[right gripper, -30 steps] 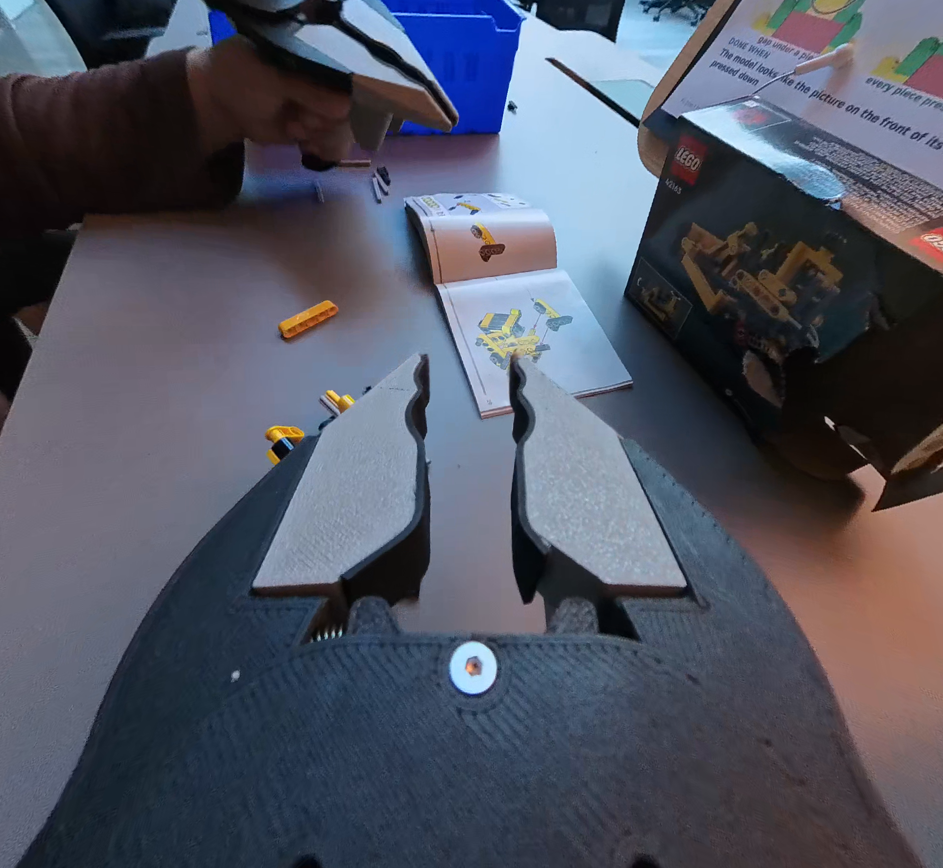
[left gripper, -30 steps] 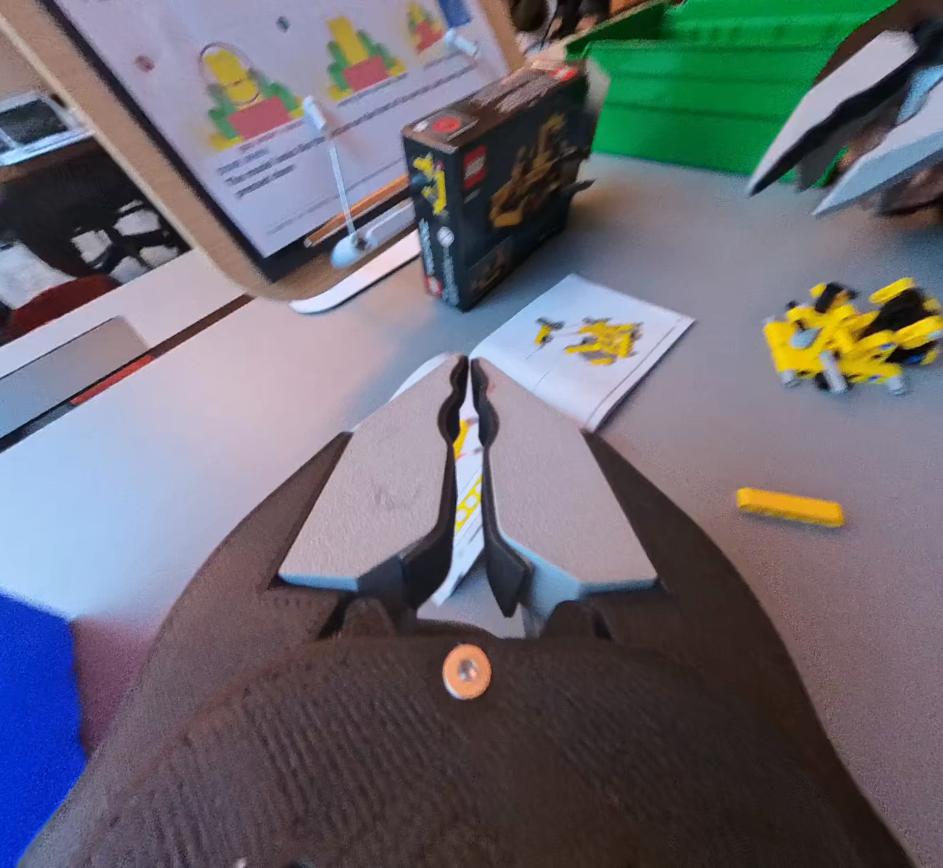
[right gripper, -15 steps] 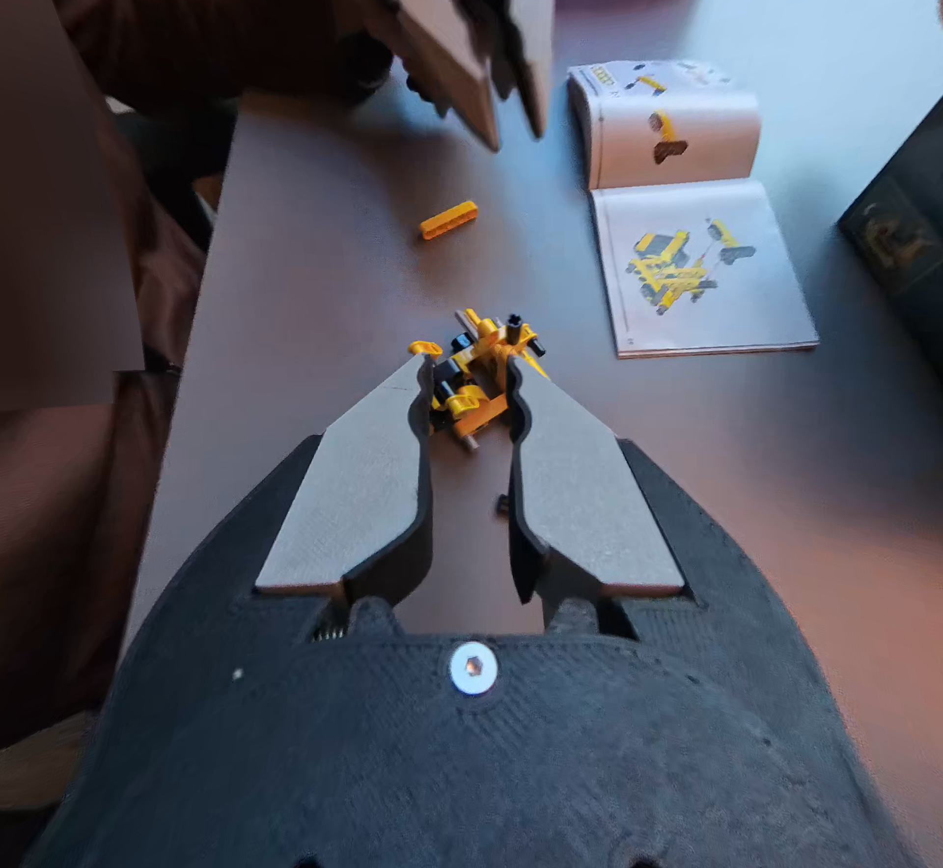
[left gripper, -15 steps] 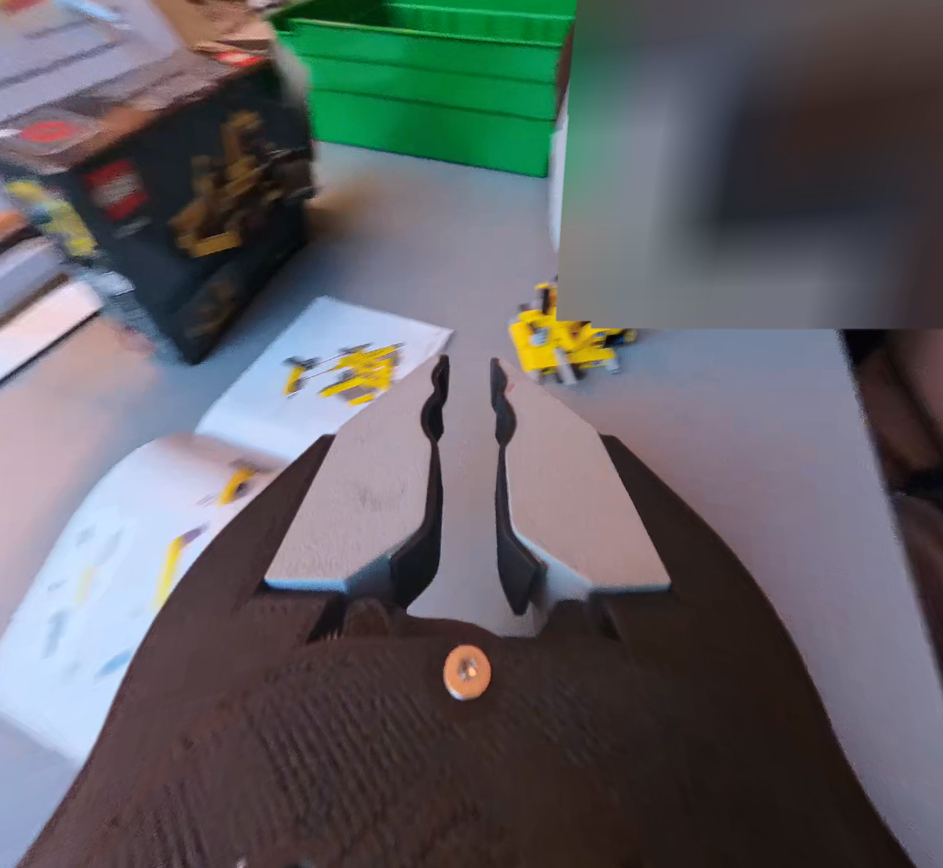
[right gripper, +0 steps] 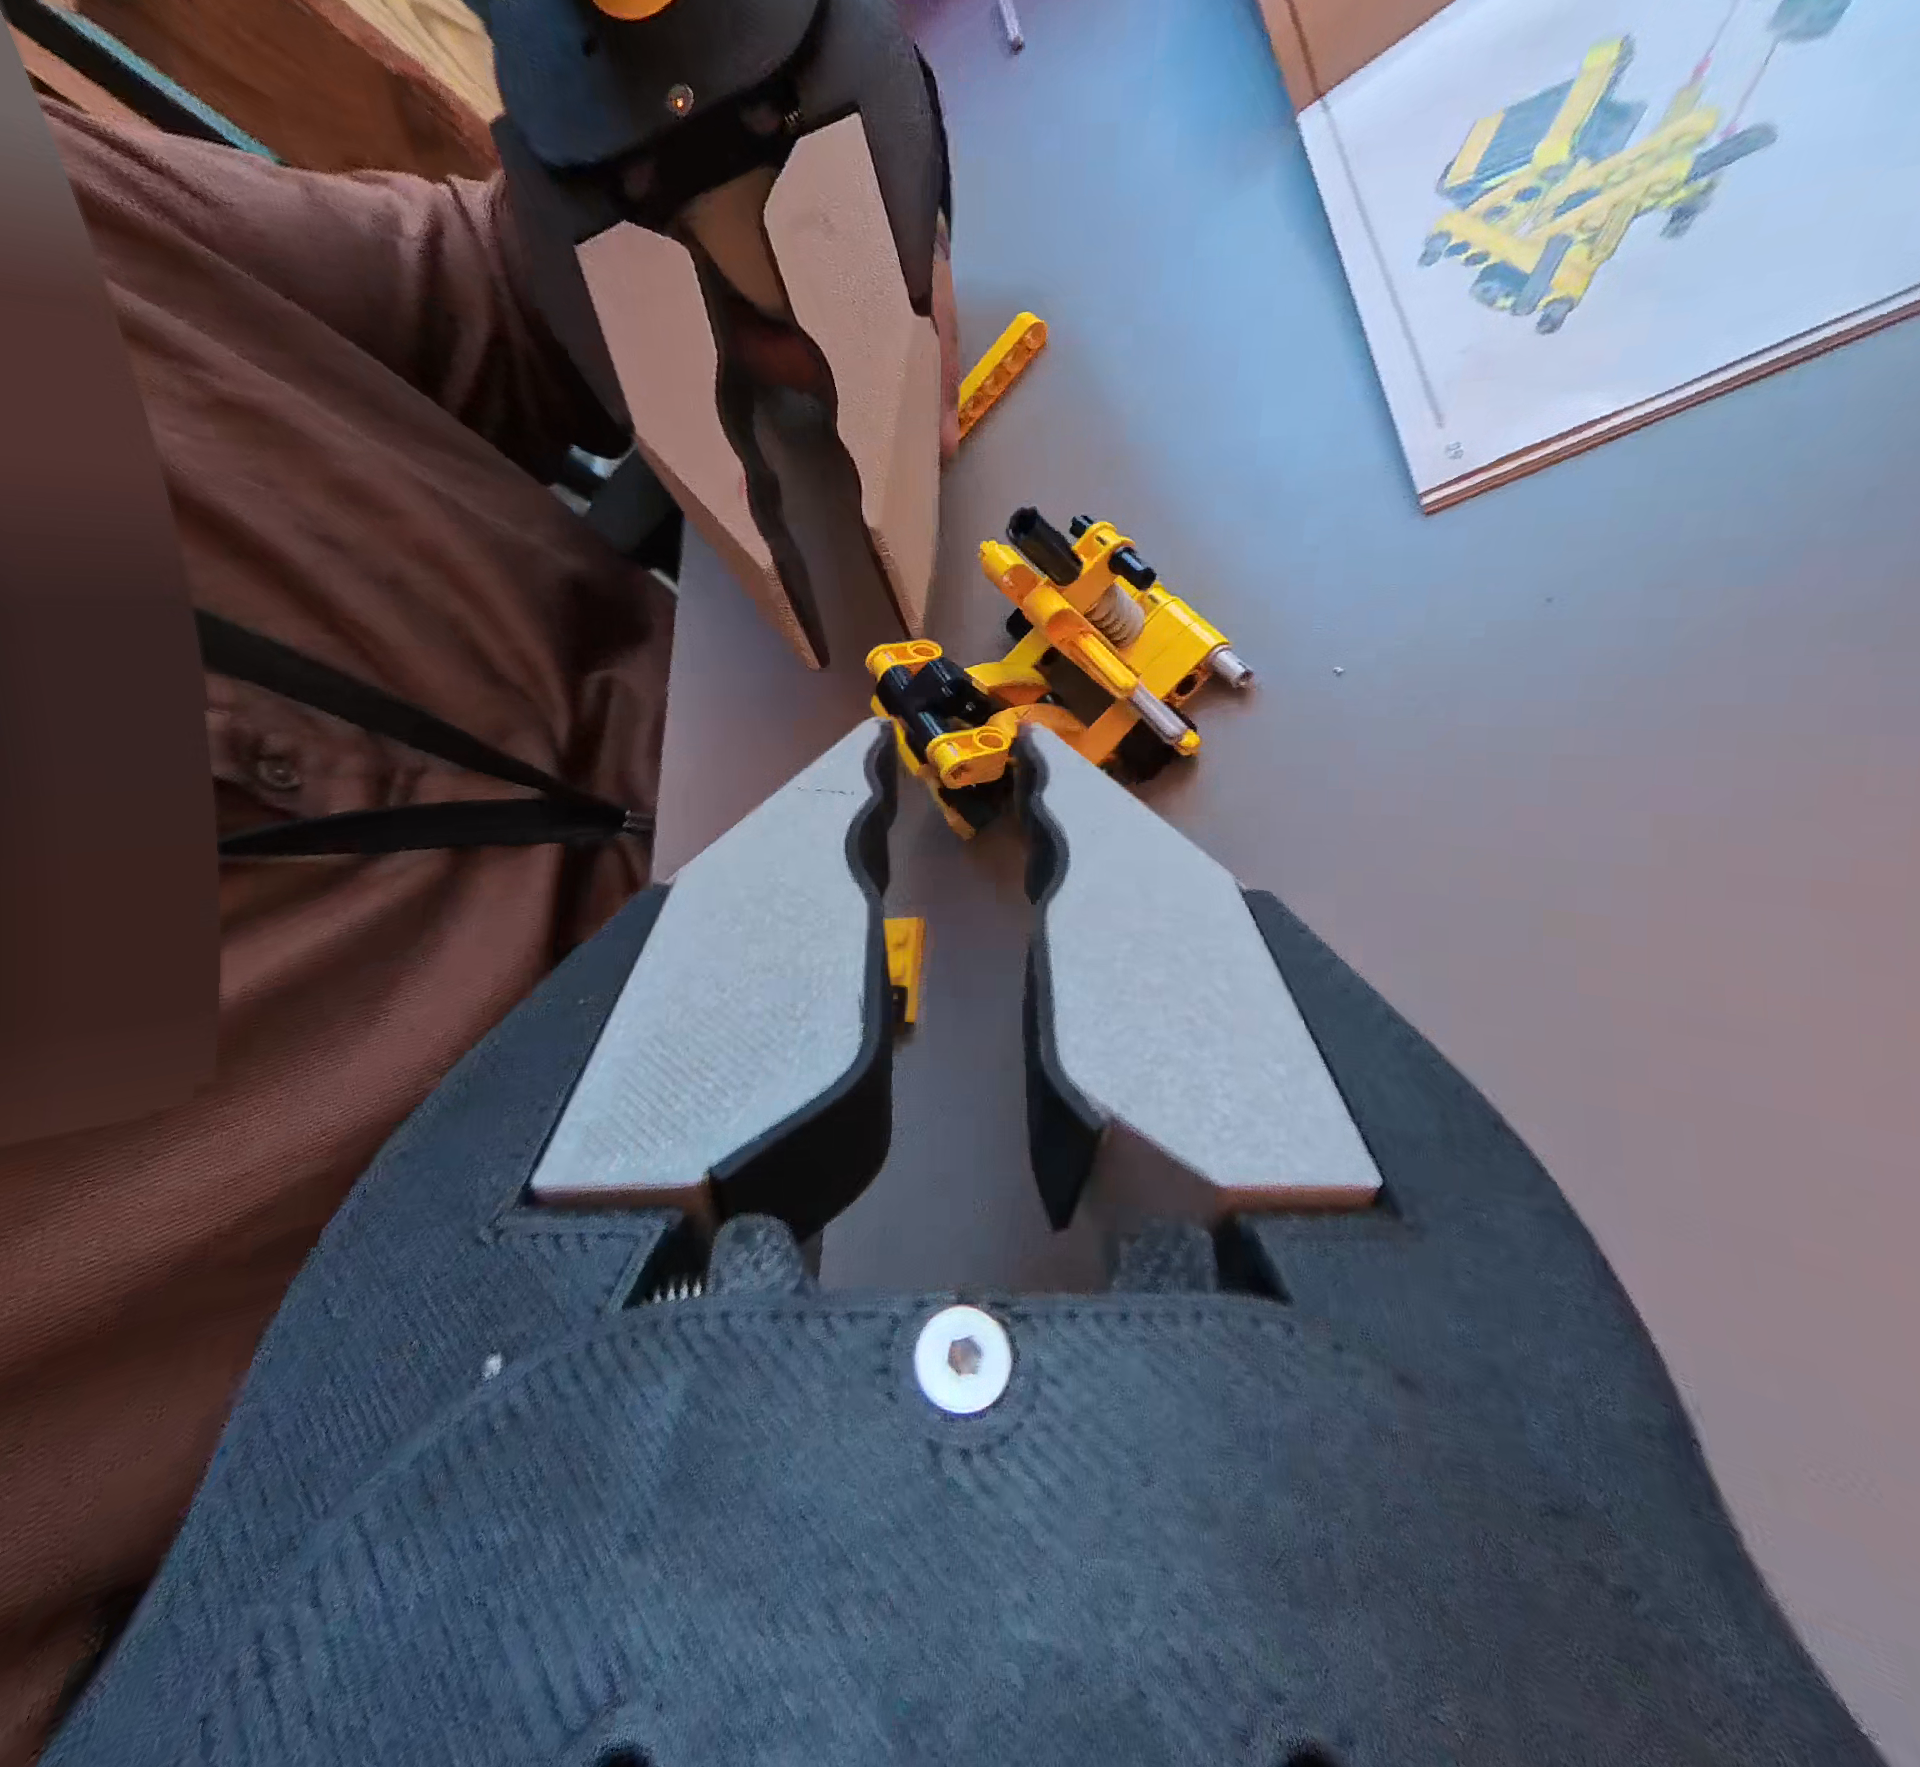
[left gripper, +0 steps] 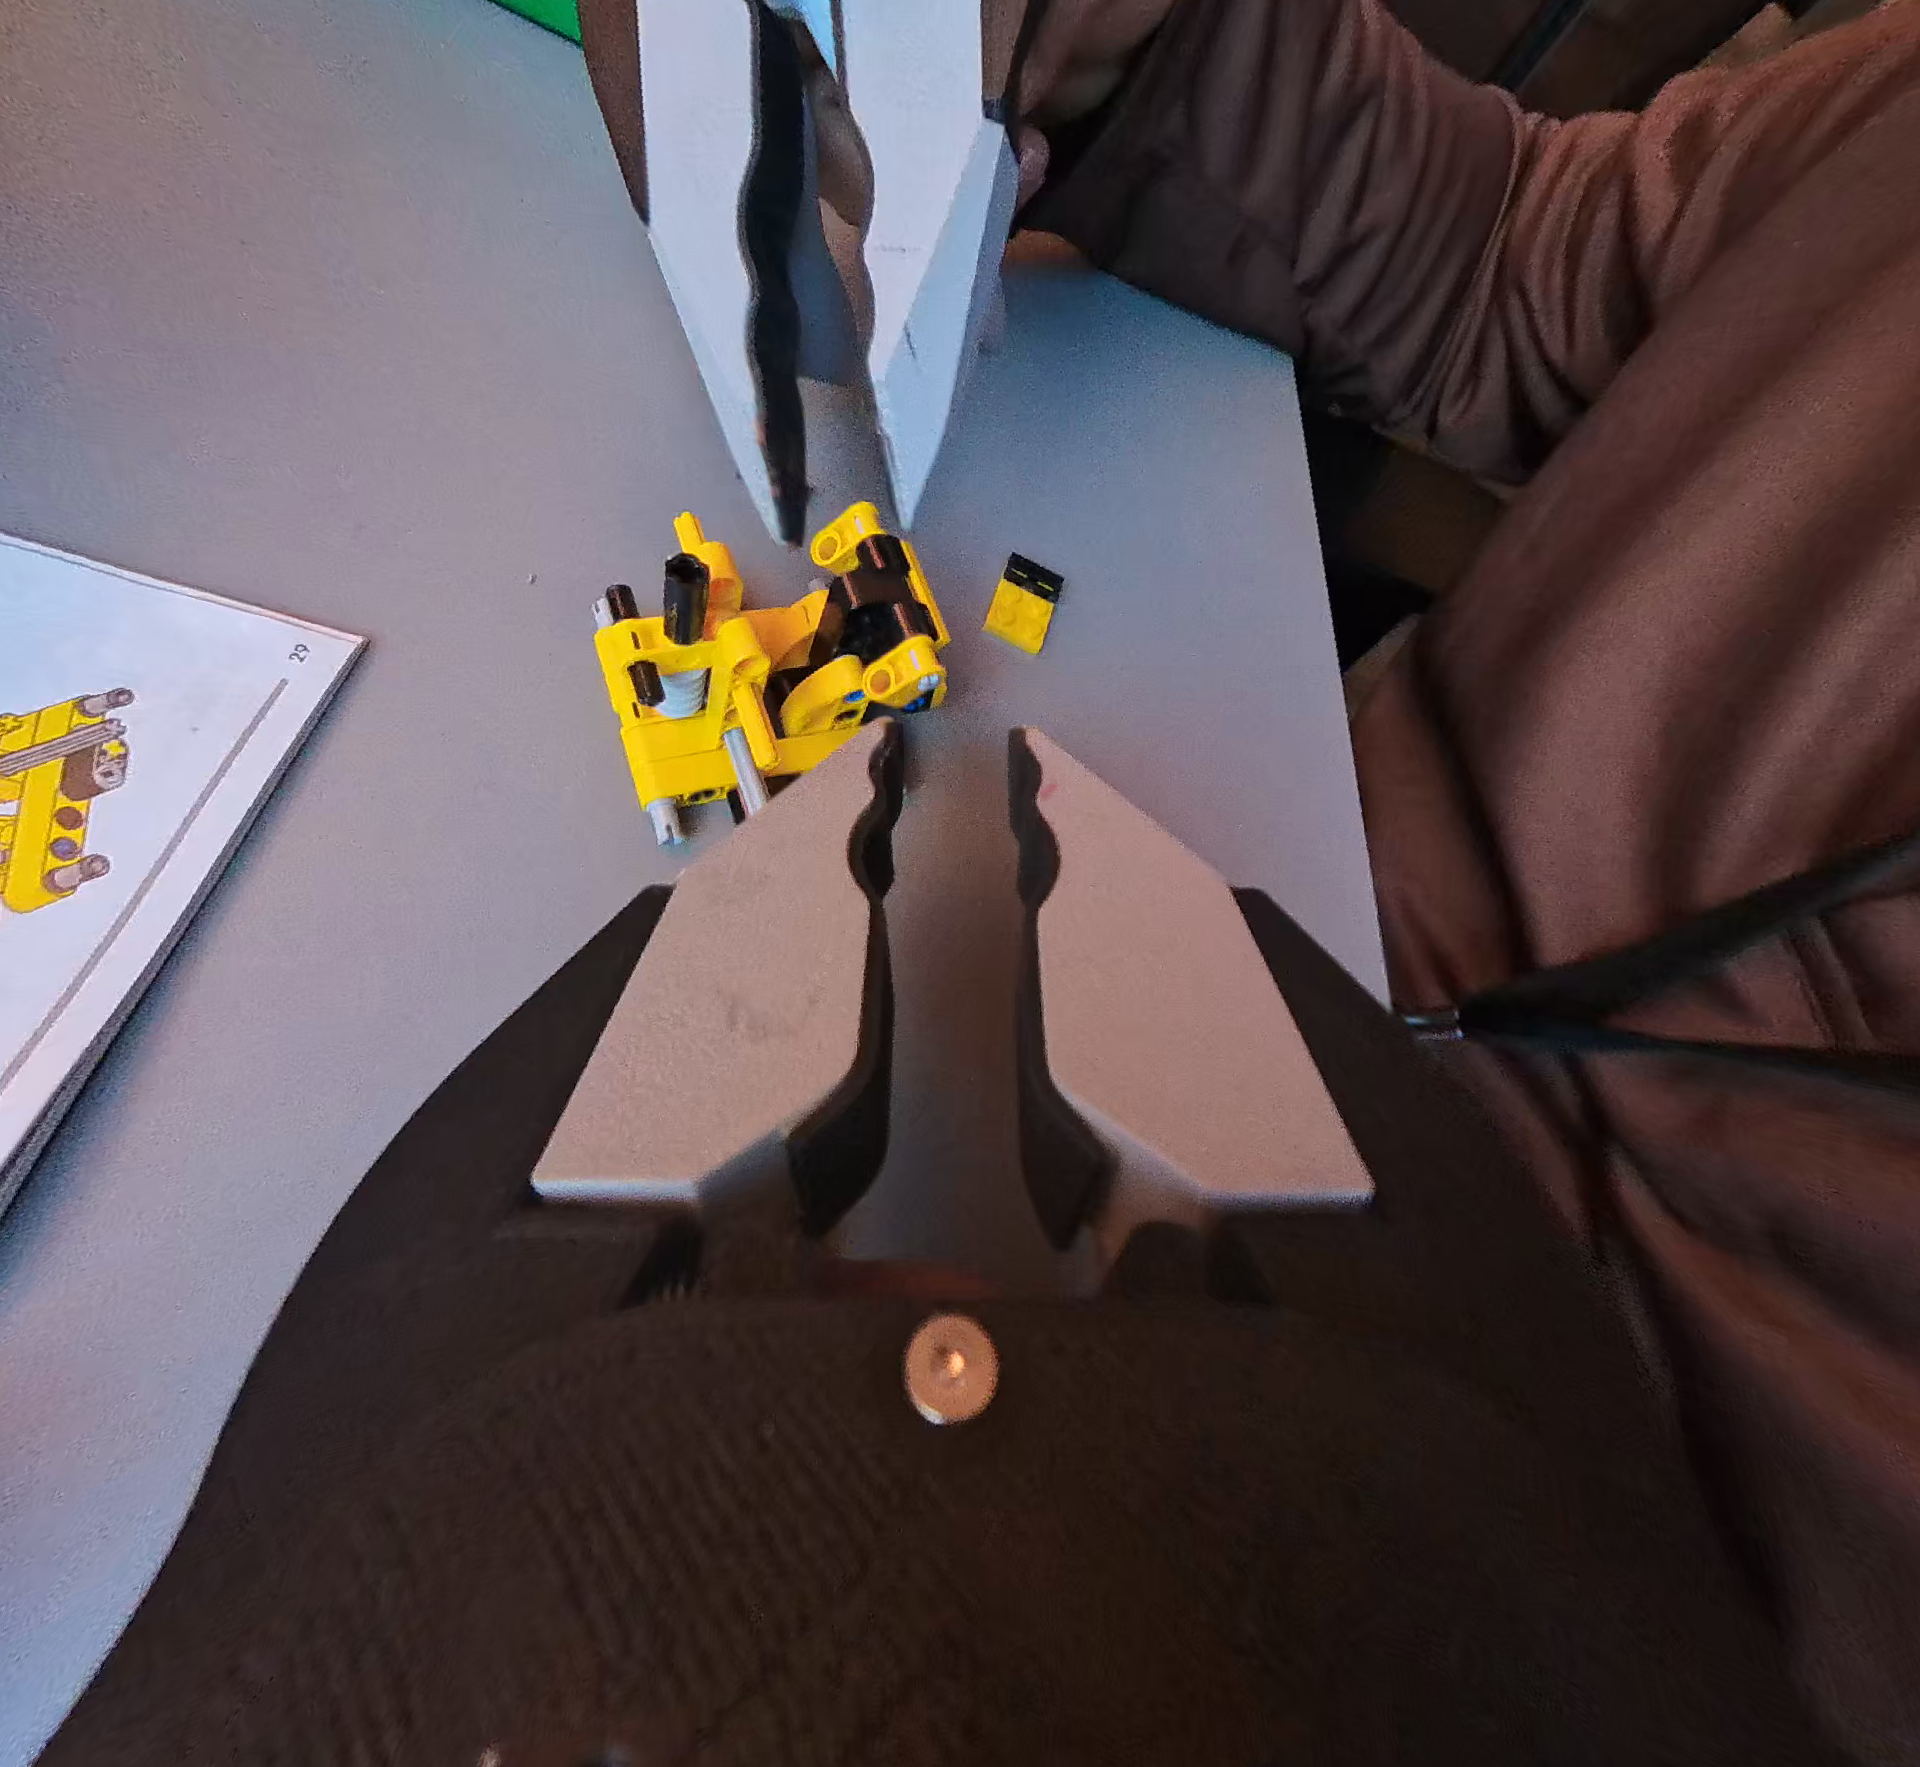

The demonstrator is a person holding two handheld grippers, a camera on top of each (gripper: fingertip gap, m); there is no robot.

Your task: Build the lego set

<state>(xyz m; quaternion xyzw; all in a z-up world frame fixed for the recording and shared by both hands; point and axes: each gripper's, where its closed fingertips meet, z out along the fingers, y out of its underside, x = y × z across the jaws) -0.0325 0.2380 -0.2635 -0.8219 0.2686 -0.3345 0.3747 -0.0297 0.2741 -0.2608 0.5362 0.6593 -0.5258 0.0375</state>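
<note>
Left gripper [left gripper: 954,746]: jaws narrowly parted, holding nothing; its left fingertip overlaps the edge of the yellow-and-black lego model [left gripper: 769,668] in view, contact uncertain. Right gripper [right gripper: 951,756]: jaws narrowly parted, tips at either side of the model's black-and-yellow end, grip not confirmed. The model lies on the grey table [left gripper: 312,263] near its edge; a small yellow plate [left gripper: 1023,603] lies just beside it; a yellow beam [right gripper: 1003,372] lies farther off; an open instruction booklet [left gripper: 135,741] lies well apart.
</note>
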